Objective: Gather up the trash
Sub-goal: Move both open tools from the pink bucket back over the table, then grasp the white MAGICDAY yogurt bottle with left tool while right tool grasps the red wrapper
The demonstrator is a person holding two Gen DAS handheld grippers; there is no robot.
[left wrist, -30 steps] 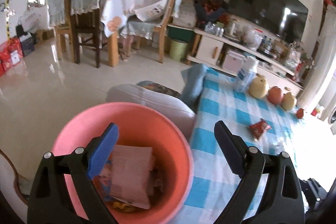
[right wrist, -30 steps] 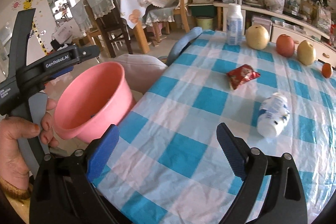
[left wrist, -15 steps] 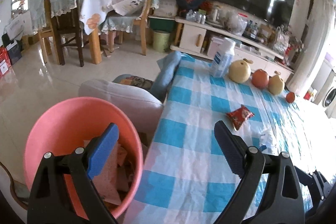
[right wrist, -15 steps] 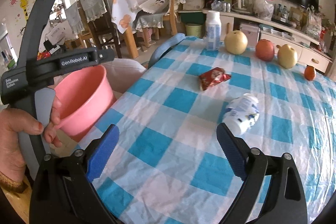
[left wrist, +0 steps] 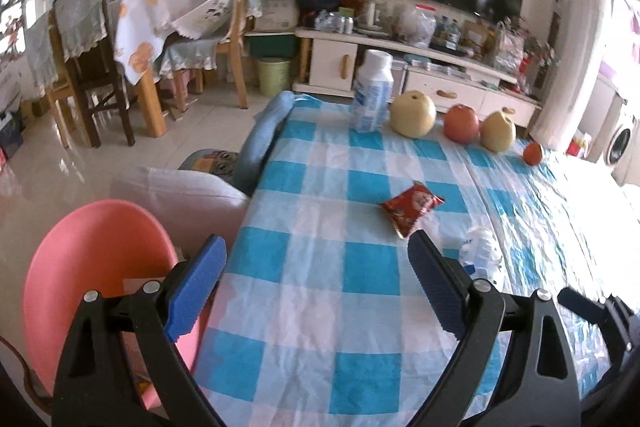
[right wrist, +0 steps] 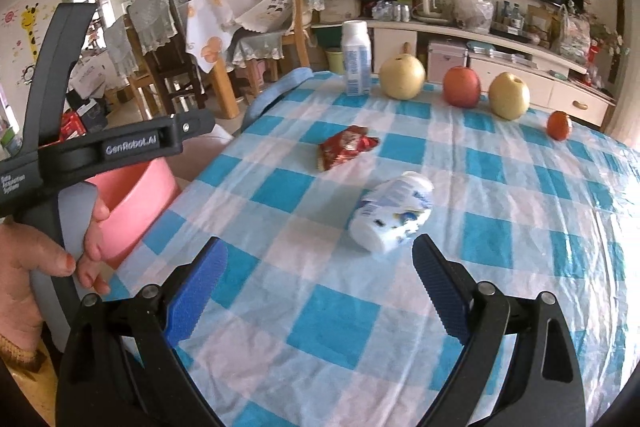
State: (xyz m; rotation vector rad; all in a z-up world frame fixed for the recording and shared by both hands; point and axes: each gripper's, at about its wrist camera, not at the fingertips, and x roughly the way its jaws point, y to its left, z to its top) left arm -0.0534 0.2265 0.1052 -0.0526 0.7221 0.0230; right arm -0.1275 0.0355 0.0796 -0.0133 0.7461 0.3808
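Two grippers: left gripper (left wrist: 316, 263) and right gripper (right wrist: 318, 261) both spread wide, empty.
Trash: crumpled red snack wrapper (right wrist: 346, 147) at 12 o'clock; tipped white plastic bottle (right wrist: 392, 213) nearer.
Bin: pink plastic basin (left wrist: 92, 267) at 9 o'clock, off the blue checked tablecloth (right wrist: 280, 187).

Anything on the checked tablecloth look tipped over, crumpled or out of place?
Yes. A white bottle lies on its side mid-table, while its twin stands upright by the fruit. A crumpled red wrapper lies loose just beyond it.
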